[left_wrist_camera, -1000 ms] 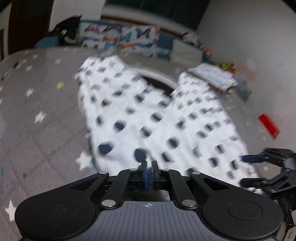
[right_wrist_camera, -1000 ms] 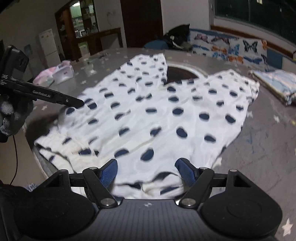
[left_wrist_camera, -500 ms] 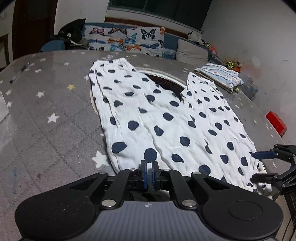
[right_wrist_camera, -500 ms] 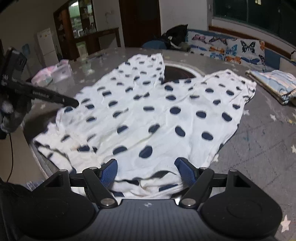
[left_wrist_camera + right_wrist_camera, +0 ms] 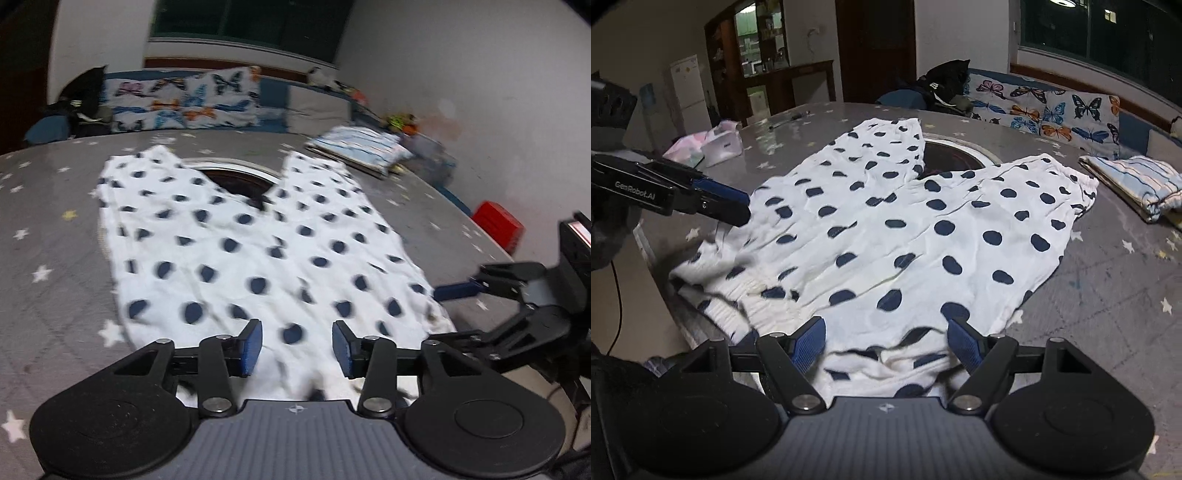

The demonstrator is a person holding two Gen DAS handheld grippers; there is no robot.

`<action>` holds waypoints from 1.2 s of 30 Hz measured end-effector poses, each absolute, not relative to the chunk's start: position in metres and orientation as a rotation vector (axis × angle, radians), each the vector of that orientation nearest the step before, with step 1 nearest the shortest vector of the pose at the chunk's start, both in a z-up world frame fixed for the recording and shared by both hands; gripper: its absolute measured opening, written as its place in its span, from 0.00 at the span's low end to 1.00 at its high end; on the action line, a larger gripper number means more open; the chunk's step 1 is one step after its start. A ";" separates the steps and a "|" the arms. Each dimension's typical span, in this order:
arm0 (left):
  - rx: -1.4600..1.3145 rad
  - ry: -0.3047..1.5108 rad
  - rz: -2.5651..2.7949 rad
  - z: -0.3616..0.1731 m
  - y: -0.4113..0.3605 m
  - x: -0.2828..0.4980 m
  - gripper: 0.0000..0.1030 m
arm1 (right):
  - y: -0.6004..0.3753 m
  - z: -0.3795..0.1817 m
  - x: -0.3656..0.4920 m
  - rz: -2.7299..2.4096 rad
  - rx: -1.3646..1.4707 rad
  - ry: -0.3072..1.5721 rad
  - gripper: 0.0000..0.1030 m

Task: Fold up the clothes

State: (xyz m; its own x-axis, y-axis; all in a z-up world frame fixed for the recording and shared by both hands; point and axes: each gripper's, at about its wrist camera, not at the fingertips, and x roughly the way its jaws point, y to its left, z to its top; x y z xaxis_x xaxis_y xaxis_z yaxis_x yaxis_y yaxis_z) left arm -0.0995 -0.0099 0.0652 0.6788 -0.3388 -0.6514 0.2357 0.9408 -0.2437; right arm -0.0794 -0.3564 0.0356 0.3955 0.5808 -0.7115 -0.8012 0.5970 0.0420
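Two grippers are working the polka-dot trousers lying flat across the table. Your left gripper is opening, having just released the waistband at the near edge; your right gripper is standing open over it. Only the right view is showing the bunched waistband.

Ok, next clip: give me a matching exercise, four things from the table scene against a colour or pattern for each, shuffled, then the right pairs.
Things:
1. pants
2. folded cloth
3. box
4. table cover

Looks:
A. red
B. grey with white stars
C. white with dark blue dots
D. pale blue and white stripes

Pairs: 1-C, 2-D, 3-A, 4-B
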 end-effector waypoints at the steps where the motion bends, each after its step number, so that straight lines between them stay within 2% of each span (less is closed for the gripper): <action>1: -0.137 0.765 -0.338 0.064 -0.015 -0.100 0.47 | -0.356 0.034 -0.082 0.897 -0.350 0.752 0.73; 12: -0.046 0.777 -0.541 0.059 -0.075 -0.105 0.57 | -0.377 0.045 -0.085 0.843 -0.322 0.722 0.73; 15: 0.006 0.769 -0.613 0.057 -0.101 -0.105 0.64 | -0.387 0.049 -0.079 0.793 -0.300 0.712 0.73; 21: 0.131 0.739 -0.673 0.049 -0.143 -0.101 0.62 | -0.405 0.053 -0.068 0.726 -0.246 0.703 0.73; 28: 0.176 0.785 -0.668 0.031 -0.162 -0.087 0.36 | -0.414 0.051 -0.057 0.693 -0.191 0.710 0.72; 32: 0.162 0.810 -0.662 0.027 -0.159 -0.081 0.17 | -0.414 0.048 -0.044 0.681 -0.157 0.725 0.68; 36: 0.049 0.832 -0.667 0.033 -0.139 -0.072 0.12 | -0.411 0.046 -0.025 0.667 -0.126 0.737 0.65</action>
State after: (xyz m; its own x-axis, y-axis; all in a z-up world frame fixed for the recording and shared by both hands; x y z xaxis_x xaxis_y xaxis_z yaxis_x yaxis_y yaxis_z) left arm -0.0720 -0.1393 0.0331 0.4832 -0.5293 -0.6974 0.5660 0.7966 -0.2124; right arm -0.0249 -0.4109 0.0464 0.5459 0.5182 -0.6584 -0.6038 0.7881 0.1196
